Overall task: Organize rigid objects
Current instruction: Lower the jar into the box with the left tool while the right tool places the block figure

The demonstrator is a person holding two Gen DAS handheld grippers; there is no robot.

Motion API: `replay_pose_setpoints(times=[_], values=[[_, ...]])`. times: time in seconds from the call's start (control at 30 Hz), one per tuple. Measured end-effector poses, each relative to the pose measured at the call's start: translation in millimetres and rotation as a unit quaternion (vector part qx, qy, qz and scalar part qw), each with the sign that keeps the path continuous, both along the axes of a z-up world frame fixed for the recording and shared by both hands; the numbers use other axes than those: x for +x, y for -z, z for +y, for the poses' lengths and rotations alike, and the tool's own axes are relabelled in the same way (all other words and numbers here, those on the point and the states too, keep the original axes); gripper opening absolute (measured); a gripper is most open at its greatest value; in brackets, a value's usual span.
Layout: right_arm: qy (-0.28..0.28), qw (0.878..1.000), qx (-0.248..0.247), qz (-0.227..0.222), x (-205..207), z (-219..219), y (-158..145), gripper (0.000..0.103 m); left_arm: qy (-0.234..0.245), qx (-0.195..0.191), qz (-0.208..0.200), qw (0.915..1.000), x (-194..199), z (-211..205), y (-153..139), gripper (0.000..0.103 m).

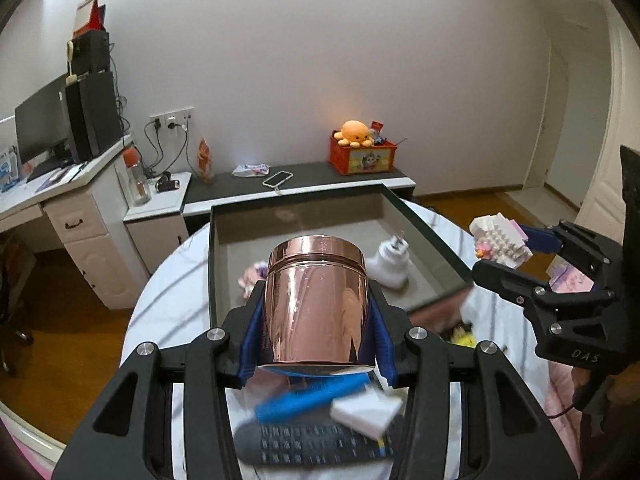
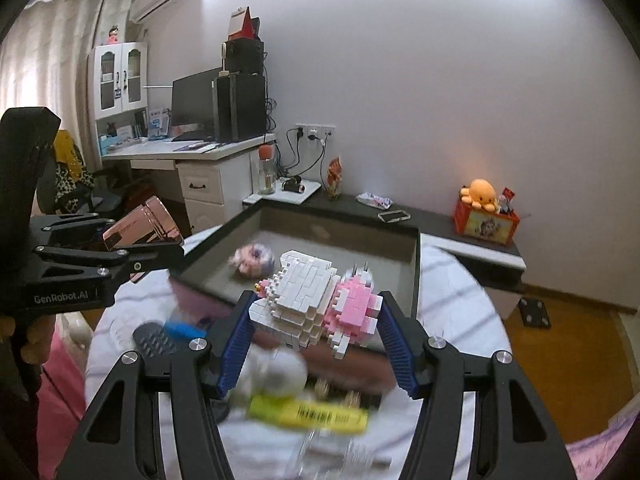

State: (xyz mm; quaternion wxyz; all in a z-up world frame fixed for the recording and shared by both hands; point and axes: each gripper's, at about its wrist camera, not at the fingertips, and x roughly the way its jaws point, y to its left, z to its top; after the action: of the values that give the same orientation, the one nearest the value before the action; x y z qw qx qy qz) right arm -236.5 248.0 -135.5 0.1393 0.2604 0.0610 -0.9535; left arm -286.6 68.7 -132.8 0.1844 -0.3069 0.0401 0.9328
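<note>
My left gripper (image 1: 316, 328) is shut on a shiny rose-gold metal tin (image 1: 318, 300) and holds it above the near edge of a dark tray (image 1: 428, 236). My right gripper (image 2: 316, 320) is shut on a white and pink brick-built toy (image 2: 316, 300), held above the tray's (image 2: 412, 272) near edge. In the left wrist view the right gripper (image 1: 516, 252) with the brick toy (image 1: 500, 240) is at the right. In the right wrist view the left gripper (image 2: 160, 240) with the tin (image 2: 140, 228) is at the left. Inside the tray lie a white object (image 1: 390, 264) and a pinkish round thing (image 2: 252, 260).
The tray stands on a round white-covered table (image 1: 168, 304). Near me lie a black remote (image 1: 312, 444), a blue pen-like object (image 1: 308, 398), a white block (image 1: 366, 412), a yellow tube (image 2: 308, 414) and a whitish round object (image 2: 276, 372). A low dark shelf (image 1: 312, 184) holds a phone and orange box.
</note>
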Motion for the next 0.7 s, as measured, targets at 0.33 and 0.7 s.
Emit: replay_pose_setpoints(times=[0.33, 0.7], values=[[-0.014, 0.999, 0.005, -0.049, -77, -9, 22, 0.061, -0.017, -0.019, -0.059, 0.9979, -68, 8, 46, 0.047], [-0.049, 0.992, 0.025, -0.118, -113, -34, 63, 0.061, -0.027, -0.060, -0.099, 0.9929, -87, 9, 84, 0.047]])
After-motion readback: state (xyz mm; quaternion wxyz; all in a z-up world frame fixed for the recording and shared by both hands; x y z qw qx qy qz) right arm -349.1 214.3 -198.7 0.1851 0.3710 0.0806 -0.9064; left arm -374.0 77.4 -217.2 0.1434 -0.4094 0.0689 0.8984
